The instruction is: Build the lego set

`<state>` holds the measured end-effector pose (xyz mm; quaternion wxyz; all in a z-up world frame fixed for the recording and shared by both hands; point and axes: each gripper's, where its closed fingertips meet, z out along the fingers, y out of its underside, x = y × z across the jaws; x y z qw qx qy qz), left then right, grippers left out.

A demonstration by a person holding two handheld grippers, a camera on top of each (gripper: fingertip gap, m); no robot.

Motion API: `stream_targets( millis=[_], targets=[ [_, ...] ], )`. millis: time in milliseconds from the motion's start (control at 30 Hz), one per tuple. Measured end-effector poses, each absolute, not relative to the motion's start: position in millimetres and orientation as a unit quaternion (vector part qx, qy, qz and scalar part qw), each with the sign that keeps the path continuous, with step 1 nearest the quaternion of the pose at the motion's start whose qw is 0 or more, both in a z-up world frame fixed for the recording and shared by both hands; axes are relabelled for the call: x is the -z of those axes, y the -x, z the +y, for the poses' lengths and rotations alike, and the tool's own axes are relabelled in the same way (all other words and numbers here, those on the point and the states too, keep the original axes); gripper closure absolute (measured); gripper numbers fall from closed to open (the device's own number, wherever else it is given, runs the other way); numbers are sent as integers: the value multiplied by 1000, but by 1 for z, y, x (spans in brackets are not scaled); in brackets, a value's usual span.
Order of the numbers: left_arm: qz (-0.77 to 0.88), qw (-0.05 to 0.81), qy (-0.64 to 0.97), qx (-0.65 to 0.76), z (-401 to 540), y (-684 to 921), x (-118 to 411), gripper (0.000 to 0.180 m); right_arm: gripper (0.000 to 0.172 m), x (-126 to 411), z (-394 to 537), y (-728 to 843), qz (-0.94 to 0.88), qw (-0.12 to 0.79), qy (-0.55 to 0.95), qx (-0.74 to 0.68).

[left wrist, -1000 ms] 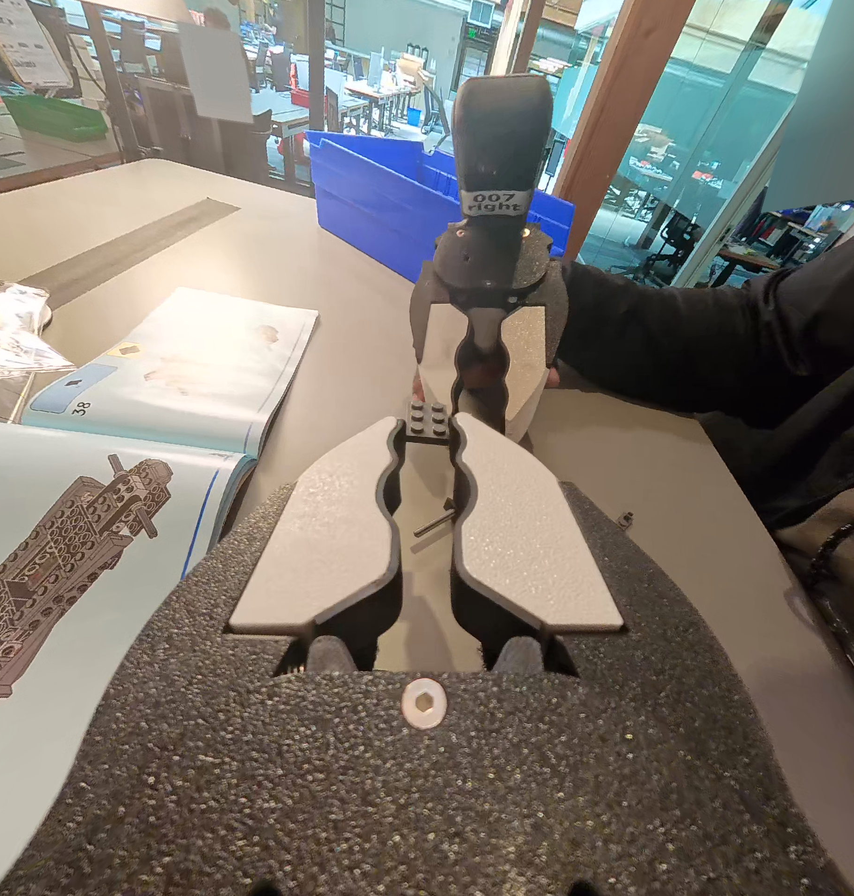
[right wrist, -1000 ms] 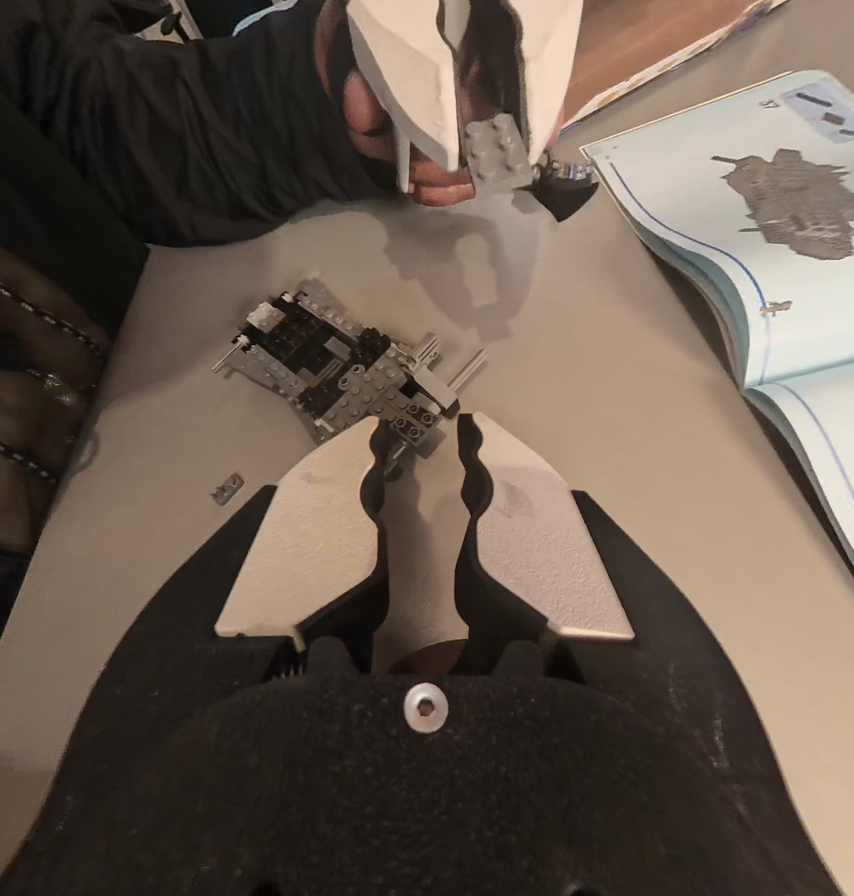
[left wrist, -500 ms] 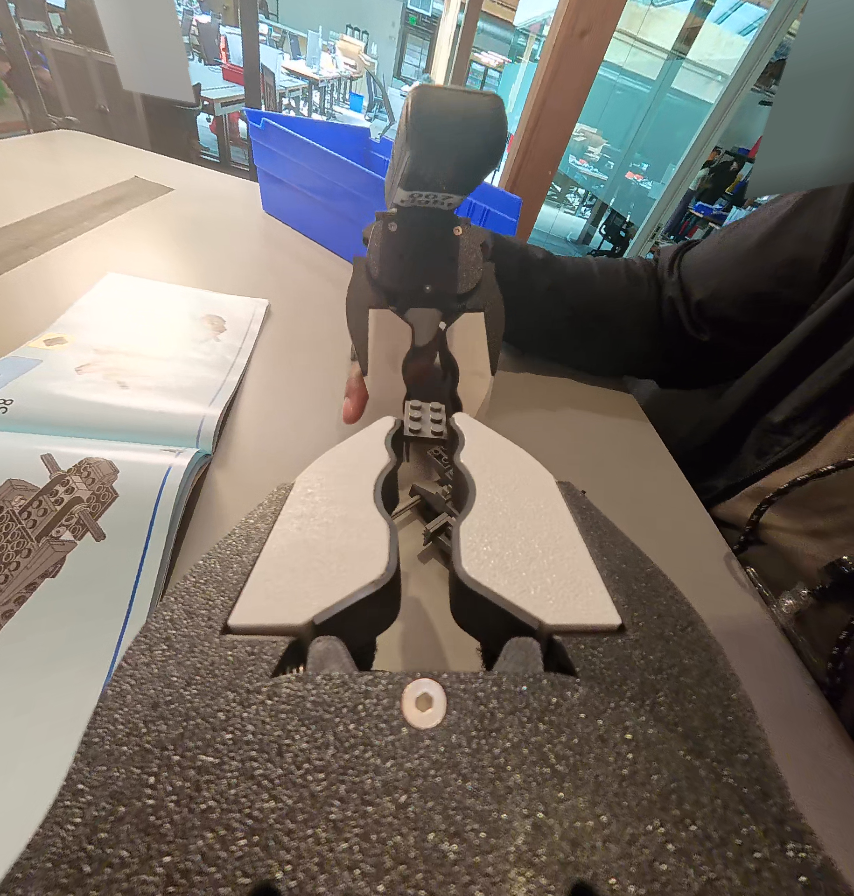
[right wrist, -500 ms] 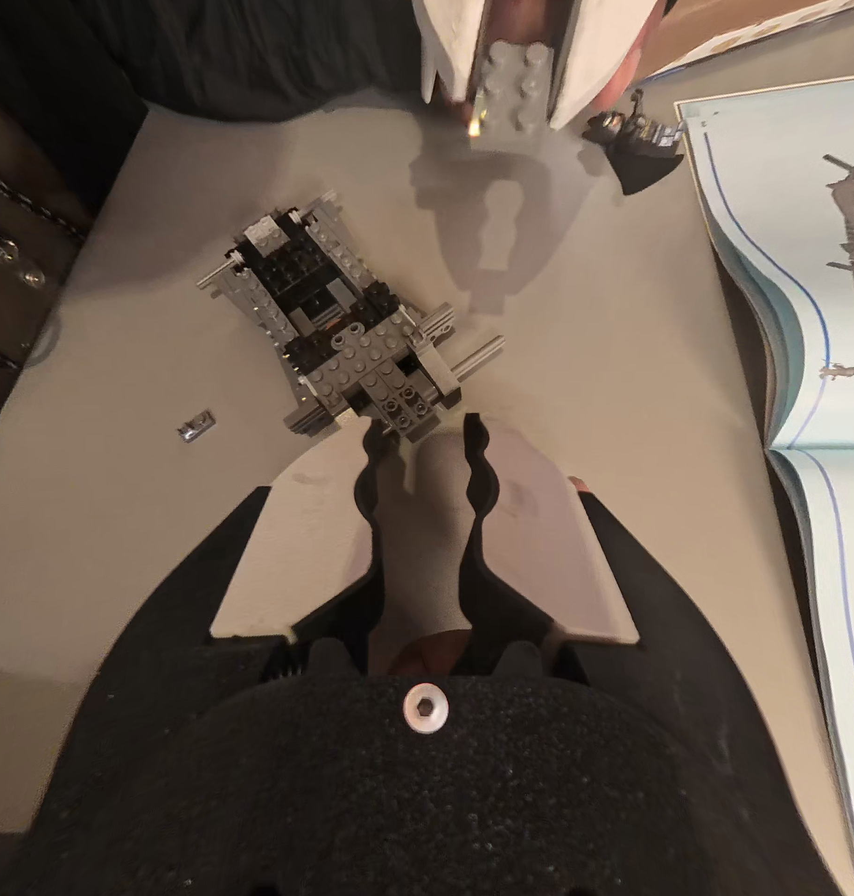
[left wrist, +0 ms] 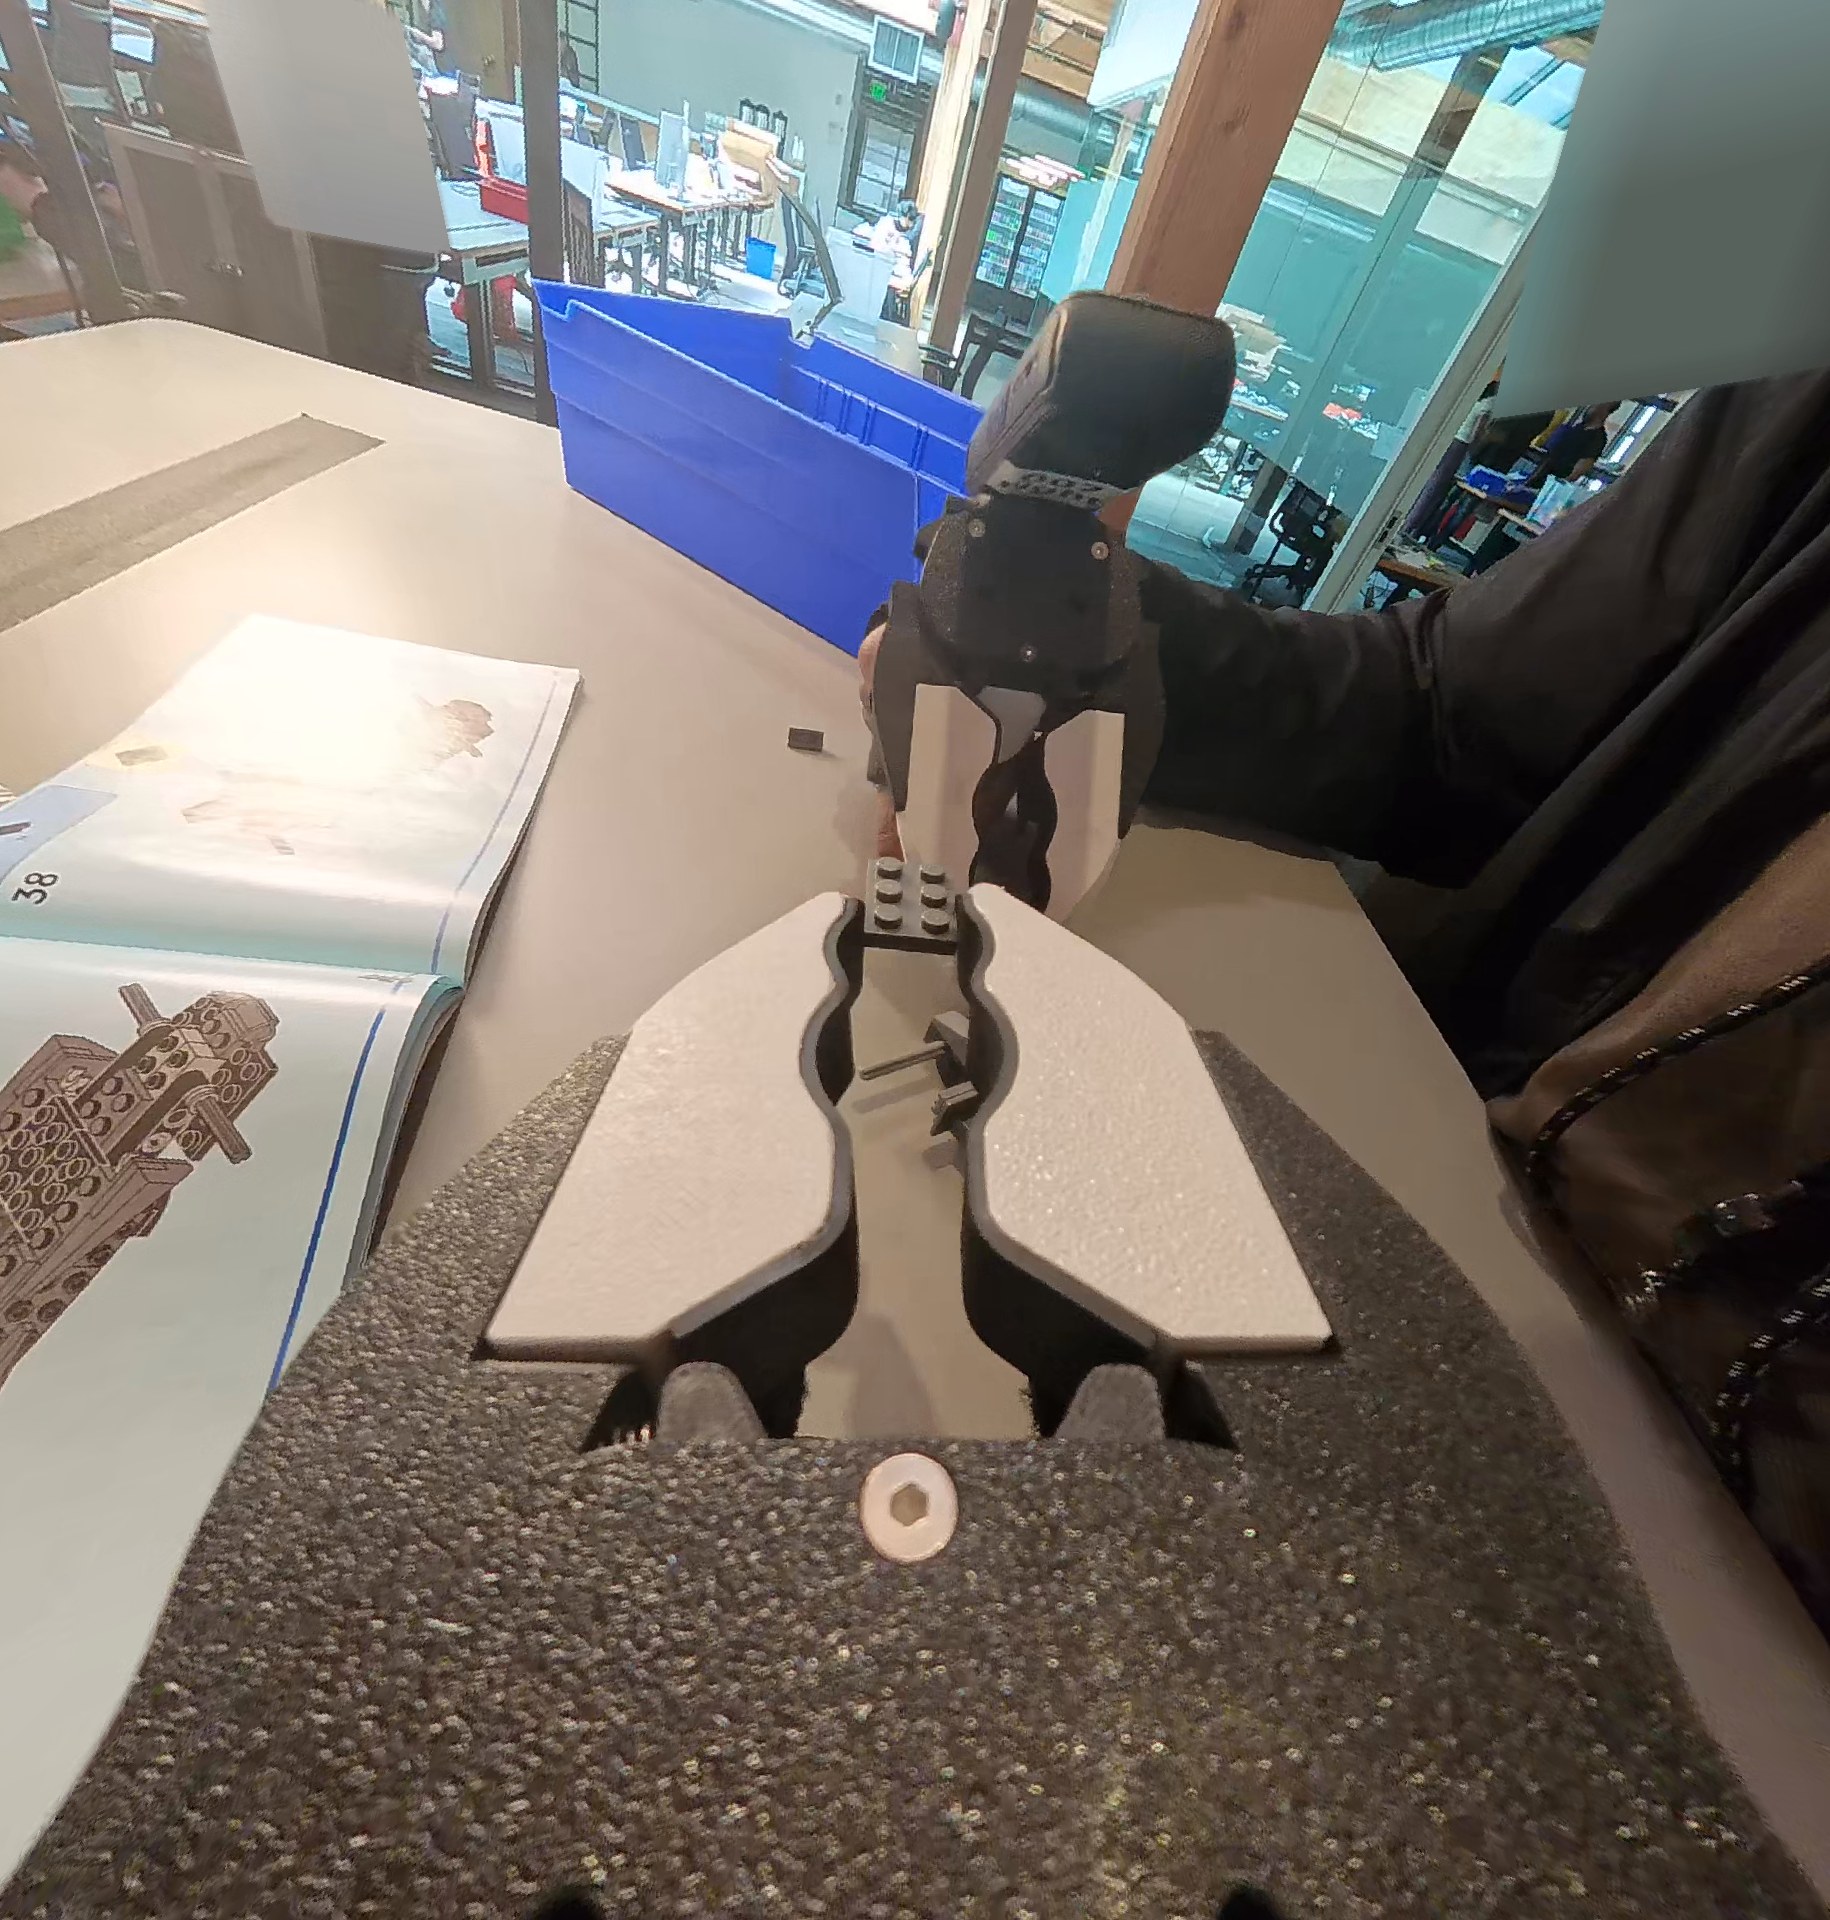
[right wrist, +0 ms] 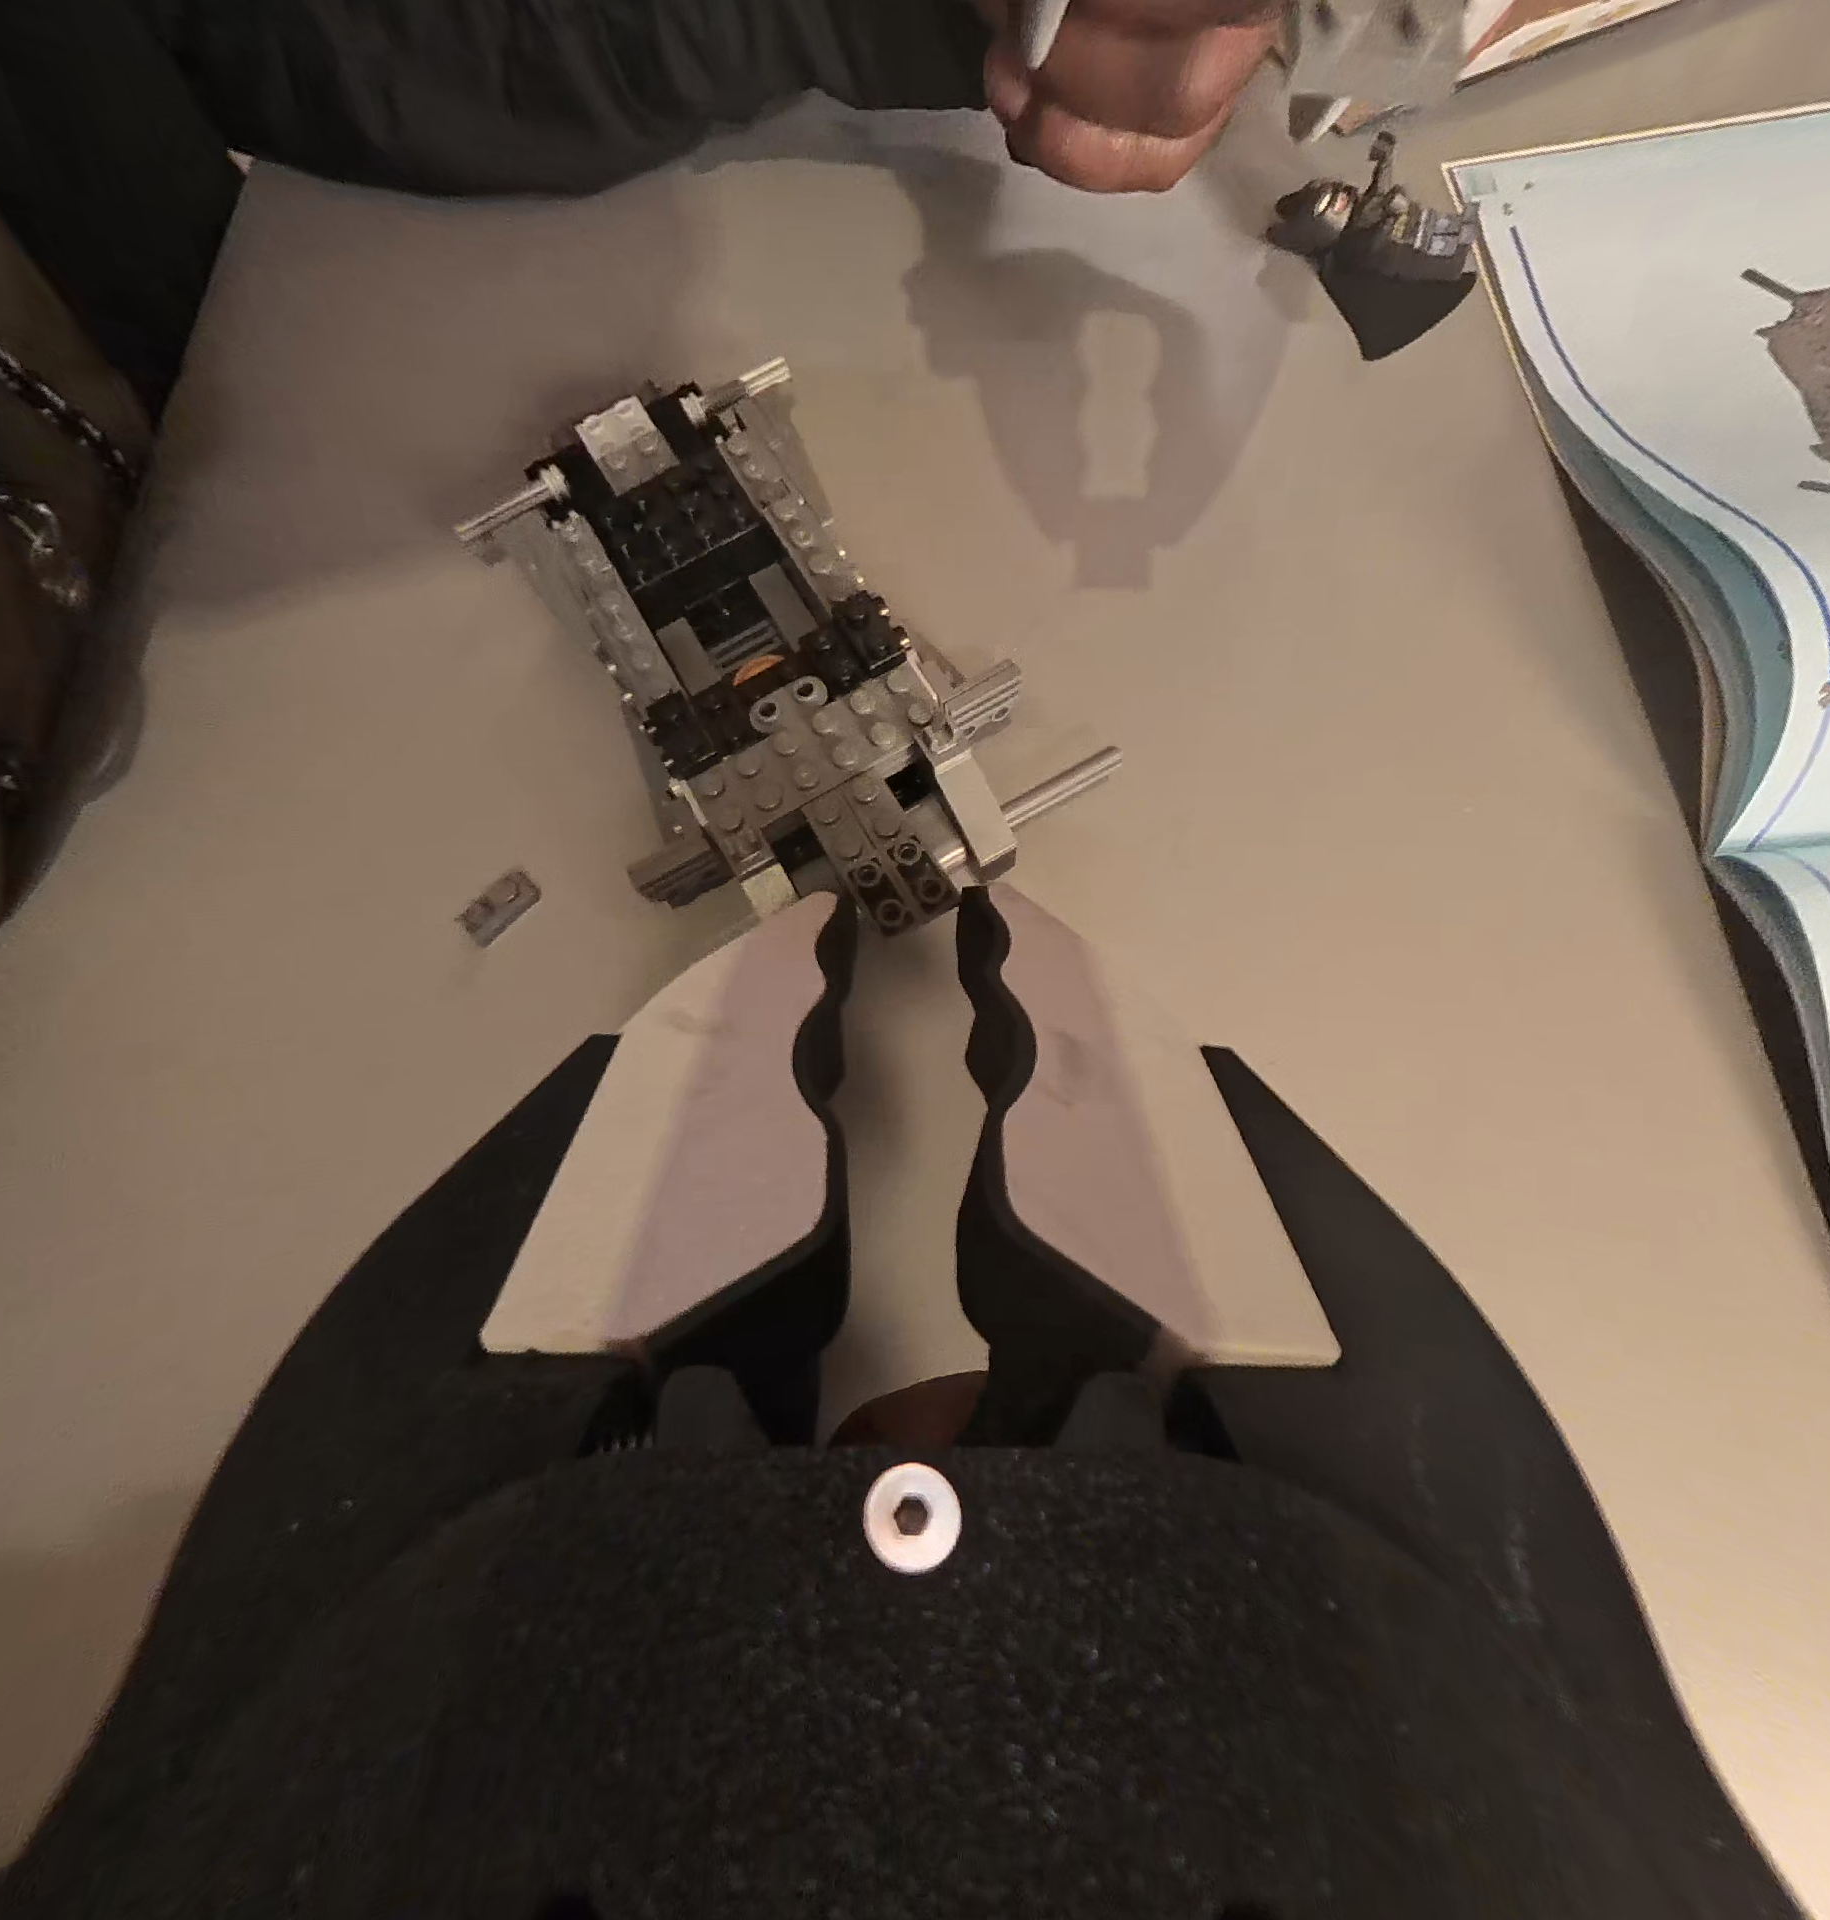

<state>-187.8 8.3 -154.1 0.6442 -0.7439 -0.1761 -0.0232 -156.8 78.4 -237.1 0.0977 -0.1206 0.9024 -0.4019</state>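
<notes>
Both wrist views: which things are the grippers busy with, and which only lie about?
In use: left gripper, clamped on a dark grey brick; right gripper, tips at the dark end of the brick model.
Lying about: open booklet, small grey plate, dark figure, blue bin.

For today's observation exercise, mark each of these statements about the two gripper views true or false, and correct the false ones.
1. The left gripper holds a dark grey studded brick between its fingertips. True.
2. The instruction booklet is closed. False: it lies open on the table.
3. A blue bin stands on the table's far side. True.
4. The right gripper has lifted the brick model off the table. False: the model lies flat on the table.
5. A small loose grey piece lies beside the model. True.
</notes>
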Motion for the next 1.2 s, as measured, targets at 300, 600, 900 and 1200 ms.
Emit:
stream_targets(
  millis=[300,600,900,1200],
  targets=[
    [-165,638,751,36,17,182,158,164,150,227,79,151,877,118,149,441],
    [-154,637,754,52,22,175,157,164,149,226,76,157,869,125,178,445],
    [-141,628,763,59,26,168,159,164,147,236,72,151,879,148,192,410],
    [-144,627,764,57,26,170,160,164,151,234,67,153,878,129,182,422]
  ],
)
